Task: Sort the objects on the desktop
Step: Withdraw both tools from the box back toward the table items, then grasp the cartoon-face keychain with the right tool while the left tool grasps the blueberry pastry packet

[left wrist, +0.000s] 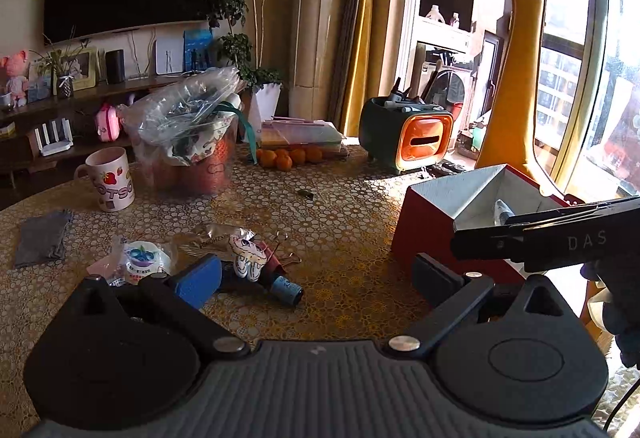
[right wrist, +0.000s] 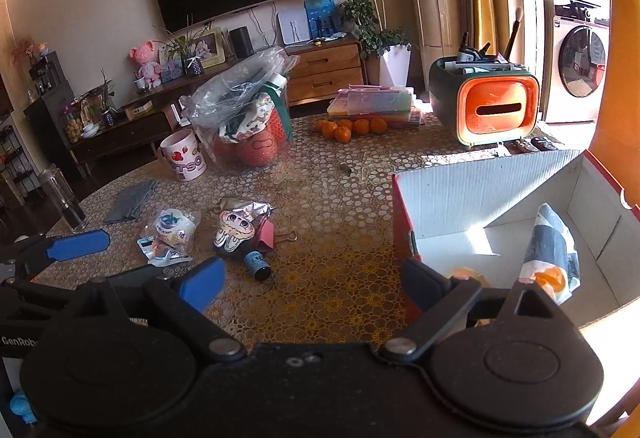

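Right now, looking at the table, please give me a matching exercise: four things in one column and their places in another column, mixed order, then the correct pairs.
Things:
1. mug
2. oranges
3. snack packet
4. grey cloth

Places:
A. inside the red box
B. in front of the flat stack of plastic cases
C. flat on the table, nearer the camera than the mug
D. left of the clear bag

Pairs: 1-D, 2-B, 3-A, 4-C

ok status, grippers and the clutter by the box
Left gripper open, empty. Right gripper open, empty. Clutter pile loose on table; red box holds a packet. Path clear.
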